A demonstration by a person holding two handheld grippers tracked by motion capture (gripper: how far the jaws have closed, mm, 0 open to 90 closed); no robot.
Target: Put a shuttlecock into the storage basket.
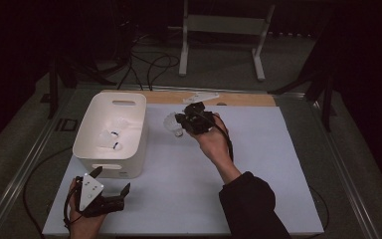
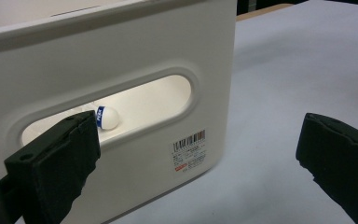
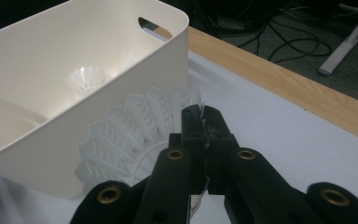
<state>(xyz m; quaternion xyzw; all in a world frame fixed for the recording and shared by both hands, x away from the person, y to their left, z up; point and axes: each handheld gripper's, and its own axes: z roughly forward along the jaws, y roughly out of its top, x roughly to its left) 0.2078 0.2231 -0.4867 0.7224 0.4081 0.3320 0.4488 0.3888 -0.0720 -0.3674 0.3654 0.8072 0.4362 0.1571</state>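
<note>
Shuttlecock (image 3: 135, 135) pinched by right gripper (image 3: 204, 122) beside bin (image 1: 129, 107); two already inside, this undropped. Left gripper (image 1: 111, 180) fingers open, idle.

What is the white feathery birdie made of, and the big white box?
The birdie looks like thin white plastic: its skirt is moulded into even, ribbed feather shapes. The box seems to be smooth, slightly glossy plastic, with rounded corners and cut-out handles.
</note>
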